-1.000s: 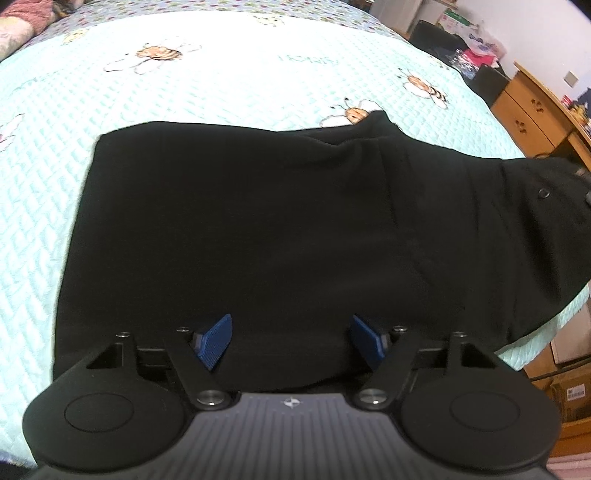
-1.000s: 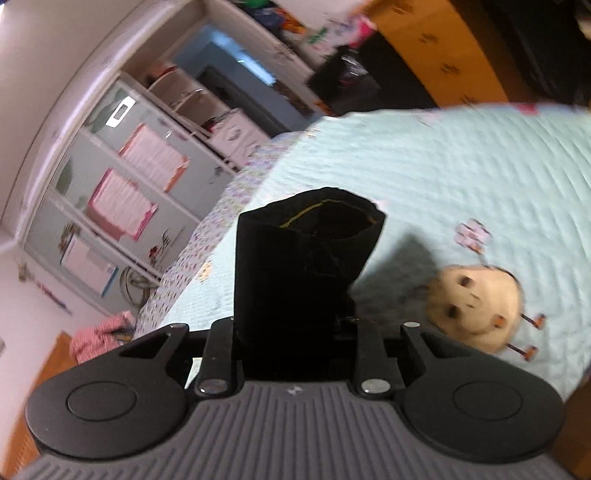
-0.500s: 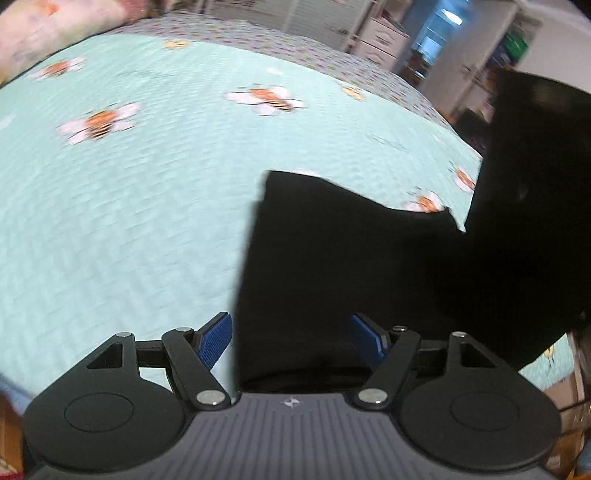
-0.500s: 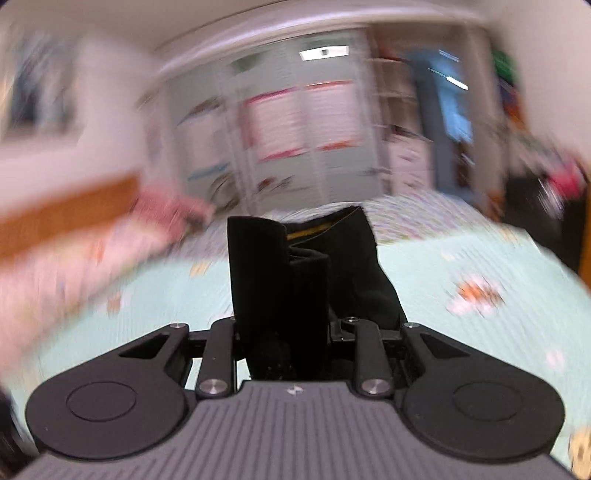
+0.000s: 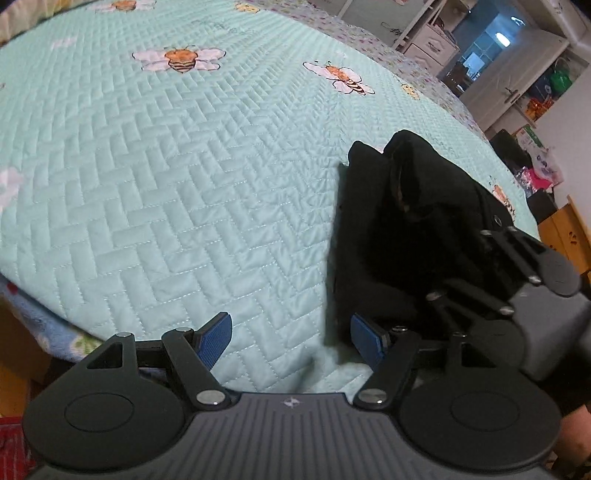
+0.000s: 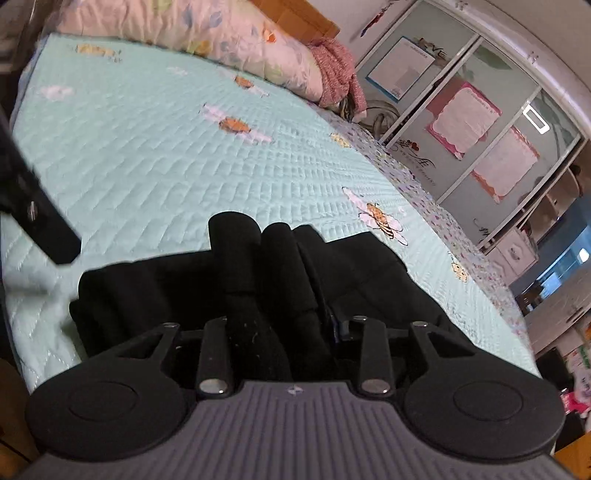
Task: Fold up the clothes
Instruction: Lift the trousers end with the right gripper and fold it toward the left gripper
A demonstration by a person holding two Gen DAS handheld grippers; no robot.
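Right gripper (image 6: pixel 291 325): clenched on a bunched fold of the black garment (image 6: pixel 354 280); jaws have just been easing apart a little, cloth still filling the gap between them. Garment lies heaped on the mint quilted bedspread (image 6: pixel 147 155), near the bed's near edge, bee print (image 6: pixel 382 218) just beyond it. Left gripper (image 5: pixel 291 338): released, blue pads (image 5: pixel 214 338) spread wide over bare quilt at the near edge, nothing between them; garment just beside its right pad. Floral pillow (image 6: pixel 207 33) along the far edge. Wardrobe (image 6: pixel 480 122) behind the bed.
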